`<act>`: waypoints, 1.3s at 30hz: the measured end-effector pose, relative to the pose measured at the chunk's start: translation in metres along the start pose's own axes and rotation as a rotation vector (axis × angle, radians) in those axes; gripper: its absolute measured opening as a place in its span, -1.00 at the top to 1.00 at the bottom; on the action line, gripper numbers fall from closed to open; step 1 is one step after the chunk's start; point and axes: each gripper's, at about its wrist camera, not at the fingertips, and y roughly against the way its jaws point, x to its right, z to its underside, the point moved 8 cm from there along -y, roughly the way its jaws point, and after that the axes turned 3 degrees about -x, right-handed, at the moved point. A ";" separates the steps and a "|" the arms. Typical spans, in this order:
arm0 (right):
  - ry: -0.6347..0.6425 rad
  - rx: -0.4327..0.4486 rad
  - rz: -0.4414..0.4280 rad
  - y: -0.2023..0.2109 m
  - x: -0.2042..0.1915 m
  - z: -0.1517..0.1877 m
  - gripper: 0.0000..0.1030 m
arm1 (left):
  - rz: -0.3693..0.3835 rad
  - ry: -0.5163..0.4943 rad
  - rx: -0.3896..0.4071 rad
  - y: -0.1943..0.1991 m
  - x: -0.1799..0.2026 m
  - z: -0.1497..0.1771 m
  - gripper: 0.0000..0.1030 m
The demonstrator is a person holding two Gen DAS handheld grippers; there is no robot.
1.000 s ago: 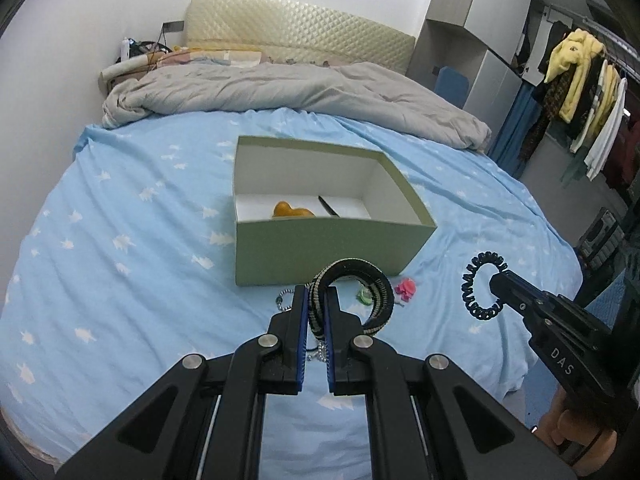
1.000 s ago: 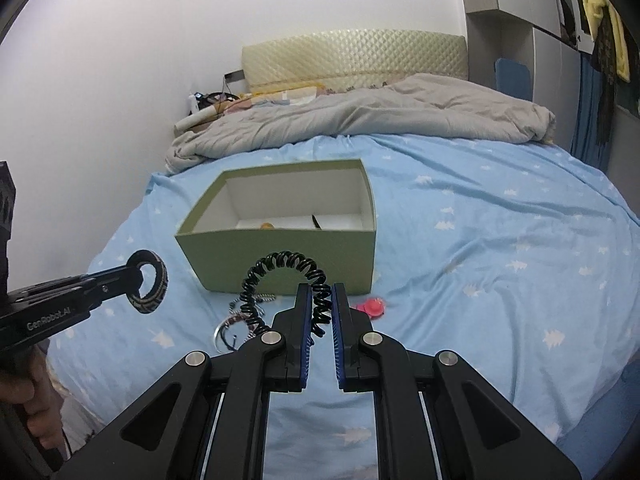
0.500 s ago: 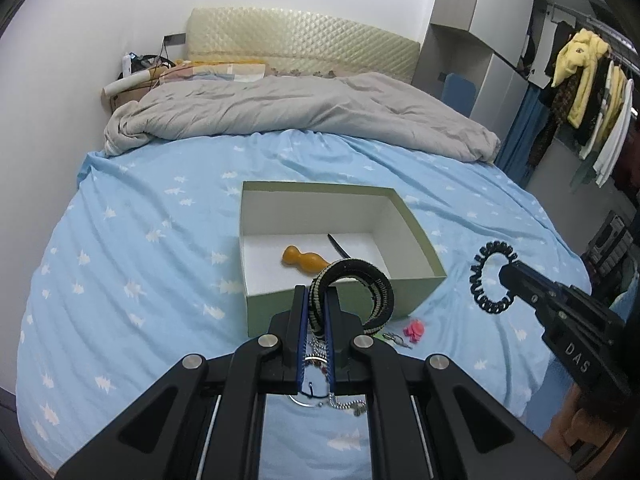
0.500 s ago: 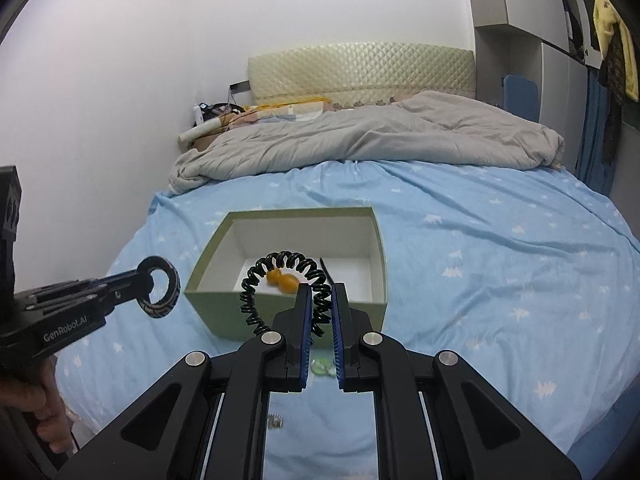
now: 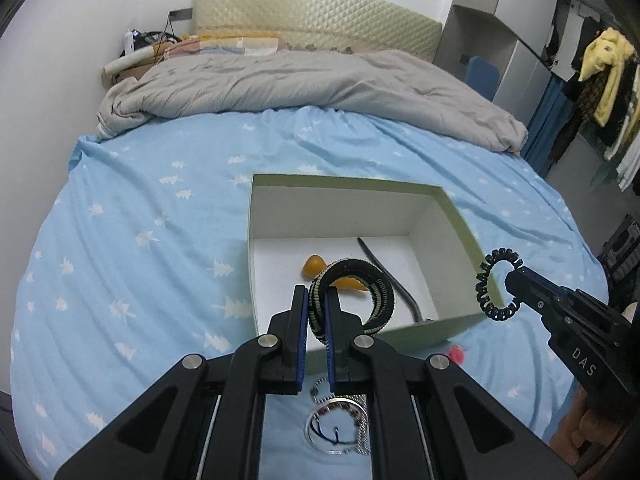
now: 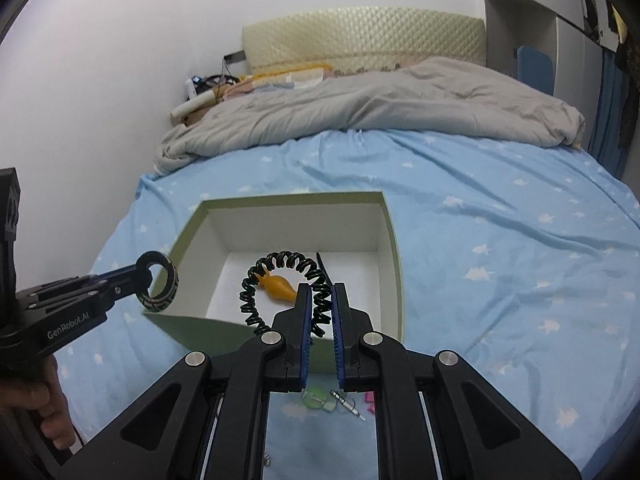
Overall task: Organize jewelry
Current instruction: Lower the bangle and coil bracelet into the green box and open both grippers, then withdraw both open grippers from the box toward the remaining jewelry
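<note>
An open green box point(image 5: 460, 216) point(image 6: 394, 236) with a white inside sits on the blue bed. It holds an orange piece point(image 5: 313, 266) point(image 6: 280, 286) and a thin black strip point(image 5: 384, 270). My left gripper point(image 5: 316, 312) is shut on a black and cream bangle point(image 5: 380, 284), held above the box's near side; it also shows in the right wrist view point(image 6: 164, 284). My right gripper point(image 6: 320, 312) is shut on a black coil hair tie point(image 6: 256, 280), held over the box; it also shows in the left wrist view point(image 5: 494, 290).
On the sheet in front of the box lie a clear ring with chains point(image 5: 336, 428), a pink piece point(image 5: 456, 354), green pieces point(image 6: 316, 398) and a small metal piece point(image 6: 346, 398). A grey duvet point(image 5: 304, 80) is bunched at the bed's head. A clothes rack point(image 5: 608, 80) stands at right.
Both grippers have risen and moved forward with their pieces, from in front of the box to above its near edge. The box's inside shows more fully.
</note>
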 end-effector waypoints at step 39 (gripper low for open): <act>-0.030 0.077 -0.003 0.066 0.001 0.014 0.53 | -0.009 -0.022 0.074 0.062 0.021 0.010 0.02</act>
